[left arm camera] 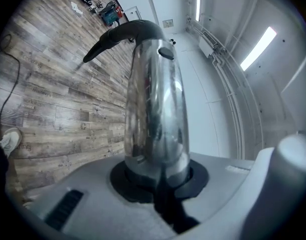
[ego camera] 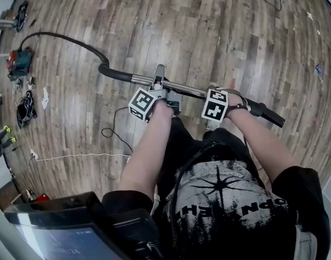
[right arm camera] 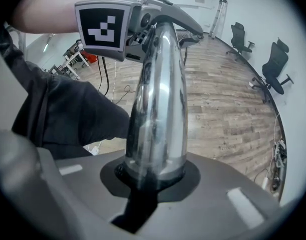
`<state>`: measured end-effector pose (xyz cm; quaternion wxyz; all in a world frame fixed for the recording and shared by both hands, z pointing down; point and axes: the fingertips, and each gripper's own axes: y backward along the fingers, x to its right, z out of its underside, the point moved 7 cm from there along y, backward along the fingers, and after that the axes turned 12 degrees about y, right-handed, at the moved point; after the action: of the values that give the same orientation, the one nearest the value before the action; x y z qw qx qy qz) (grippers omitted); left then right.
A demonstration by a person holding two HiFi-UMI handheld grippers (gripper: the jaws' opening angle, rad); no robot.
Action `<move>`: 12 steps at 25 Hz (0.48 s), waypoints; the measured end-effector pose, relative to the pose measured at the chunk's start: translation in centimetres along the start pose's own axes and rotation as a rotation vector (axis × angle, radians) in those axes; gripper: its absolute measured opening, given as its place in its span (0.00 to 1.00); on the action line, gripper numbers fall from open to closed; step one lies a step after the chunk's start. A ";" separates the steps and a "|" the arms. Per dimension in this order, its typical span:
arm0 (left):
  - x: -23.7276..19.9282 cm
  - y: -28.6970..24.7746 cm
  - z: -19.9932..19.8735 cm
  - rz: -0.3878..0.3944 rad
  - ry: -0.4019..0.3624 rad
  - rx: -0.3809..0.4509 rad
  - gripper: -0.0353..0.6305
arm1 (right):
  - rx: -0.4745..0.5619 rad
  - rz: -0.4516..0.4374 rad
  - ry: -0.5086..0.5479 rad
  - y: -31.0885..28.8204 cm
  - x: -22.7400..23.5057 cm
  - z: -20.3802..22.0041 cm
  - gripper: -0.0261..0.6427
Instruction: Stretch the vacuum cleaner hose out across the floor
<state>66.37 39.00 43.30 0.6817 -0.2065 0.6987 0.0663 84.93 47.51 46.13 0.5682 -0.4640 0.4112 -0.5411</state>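
- Two grippers share one load: the left gripper (ego camera: 158,87) and the right gripper (ego camera: 218,95) each have their jaws drawn in to a narrow gap and clamped round the same rigid chrome-plated metal wand tube (ego camera: 188,89). Neither is empty.
- We hold the wand tube level, above the brown wooden plank floor (ego camera: 208,26). Its long axis runs from our left to our right, across the front of the body.
- At its left end the wand tube joins a black curved plastic handle bend (ego camera: 108,71). From there the black flexible hose (ego camera: 62,37) runs on toward the left edge of the floor.
- The hose ends at a teal-and-red machine body (ego camera: 19,63) lying at that left edge. We take this to be the cleaner.
- The left gripper is the nearer one to the hose. The right gripper sits further along, toward the black end piece (ego camera: 269,115) of the wand tube.
- The hose lies in a bowed line rather than a straight one, so we judge that some slack remains.
- The hose lies to the left of both grippers, in line with the tube axis. We judge that stretching it calls for a pull to the right, away from the machine body, with both clamps kept closed.
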 end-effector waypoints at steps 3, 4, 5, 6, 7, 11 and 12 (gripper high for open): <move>-1.7 -1.8 1.3 0.011 0.031 -0.016 0.12 | -0.029 0.012 -0.007 -0.9 1.0 2.1 0.14; -2.4 -2.4 1.6 0.014 0.045 -0.027 0.12 | -0.044 0.015 -0.016 -1.2 1.3 2.6 0.14; -2.9 -3.2 1.8 0.016 0.063 -0.041 0.12 | -0.059 0.017 -0.029 -1.5 1.6 3.0 0.14; -3.4 -3.9 2.0 0.019 0.085 -0.061 0.12 | -0.073 0.015 -0.046 -1.7 1.8 3.3 0.14; -3.7 -4.6 2.3 0.022 0.107 -0.085 0.12 | -0.087 0.012 -0.067 -1.9 2.0 3.6 0.14; -4.2 -7.4 2.4 0.028 0.106 -0.230 0.13 | -0.112 0.016 -0.144 -2.6 3.2 4.1 0.14; -4.2 -8.4 2.3 0.042 0.078 -0.280 0.15 | -0.111 0.028 -0.154 -2.7 4.0 4.3 0.14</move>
<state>71.66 33.05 48.82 0.6171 -0.2875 0.7127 0.1692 88.79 43.89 49.93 0.5790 -0.5293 0.4019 -0.4723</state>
